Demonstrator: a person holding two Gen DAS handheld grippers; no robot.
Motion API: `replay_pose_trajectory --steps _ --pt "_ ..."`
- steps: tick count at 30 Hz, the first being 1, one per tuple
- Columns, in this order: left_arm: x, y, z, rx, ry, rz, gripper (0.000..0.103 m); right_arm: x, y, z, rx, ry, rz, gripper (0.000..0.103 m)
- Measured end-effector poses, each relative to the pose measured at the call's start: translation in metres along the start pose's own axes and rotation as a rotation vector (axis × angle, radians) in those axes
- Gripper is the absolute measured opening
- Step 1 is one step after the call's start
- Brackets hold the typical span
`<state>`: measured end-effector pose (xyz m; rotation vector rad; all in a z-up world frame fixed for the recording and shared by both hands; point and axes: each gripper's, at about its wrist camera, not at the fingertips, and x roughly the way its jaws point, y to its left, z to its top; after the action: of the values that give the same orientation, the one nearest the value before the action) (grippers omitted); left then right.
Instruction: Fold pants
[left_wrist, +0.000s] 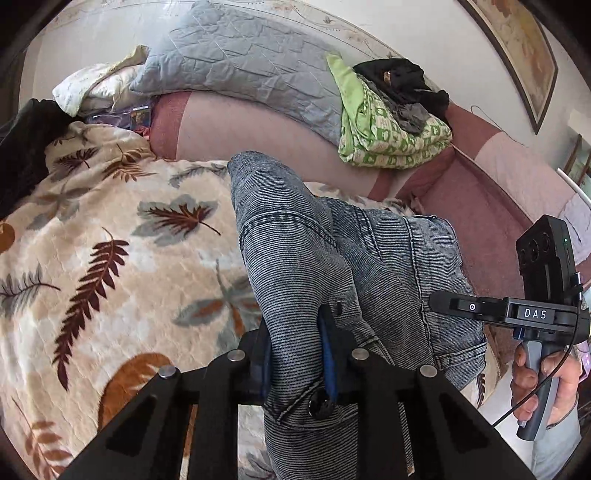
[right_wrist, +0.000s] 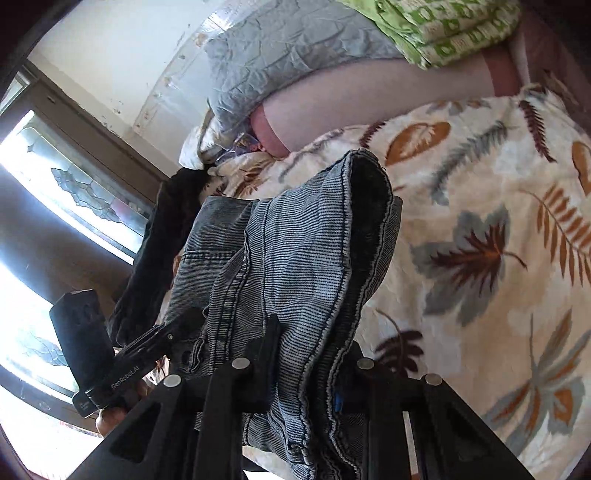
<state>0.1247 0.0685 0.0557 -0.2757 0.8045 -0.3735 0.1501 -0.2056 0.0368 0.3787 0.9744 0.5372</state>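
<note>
Where pants (left_wrist: 295, 236) hang, leaf-print blanket (left_wrist: 110, 258), grey pillow (left_wrist: 240, 62).

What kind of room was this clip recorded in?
Most likely a bedroom or lived-in sitting room: a leaf-print blanket spread over a bed or sofa, a grey quilted pillow against the wall, folded green bedding, and a window.

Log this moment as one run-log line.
task: fold pants | left claw: shut on jeans | right claw: shut on jeans | jeans: lifted over leaf-print blanket | fold: not yet done
</note>
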Motion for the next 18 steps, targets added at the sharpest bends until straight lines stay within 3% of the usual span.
replay_pose_trajectory --steps 4,9,10,11,12,13,14,16,18 --pt "0.022 0.022 0.005 -0.035 0.029 0.027 0.023 0.03 -0.002 0.015 0.005 0.025 0.008 0.023" --pt "0.074 0.052 -0.031 -0.114 0.149 0.046 0.025 0.08 -0.036 -0.008 0.098 0.105 -0.02 0.024" --pt "0.088 0.058 -0.041 -0.126 0.186 0.073 0.031 0.093 -0.045 -0.014 0.111 0.134 -0.039 0.027" --pt "0.1 0.064 -0.051 -0.135 0.217 0.12 0.047 0.108 -0.055 -0.022 0.121 0.171 -0.078 0.032" --pt "0.103 0.07 -0.057 -0.153 0.205 0.15 0.057 0.121 -0.064 -0.03 0.126 0.2 -0.145 0.038" --pt "0.099 0.074 -0.058 -0.177 0.178 0.142 0.064 0.124 -0.071 -0.036 0.133 0.191 -0.165 0.054" --pt "0.092 0.076 -0.058 -0.203 0.182 0.139 0.07 0.118 -0.073 -0.039 0.145 0.157 -0.136 0.055" --pt "0.069 0.075 -0.056 -0.231 0.153 0.169 0.073 0.099 -0.065 -0.043 0.124 0.123 -0.152 0.064" --pt "0.041 0.064 -0.058 -0.194 0.072 0.221 0.074 0.074 -0.046 -0.047 0.043 0.048 -0.198 0.065"
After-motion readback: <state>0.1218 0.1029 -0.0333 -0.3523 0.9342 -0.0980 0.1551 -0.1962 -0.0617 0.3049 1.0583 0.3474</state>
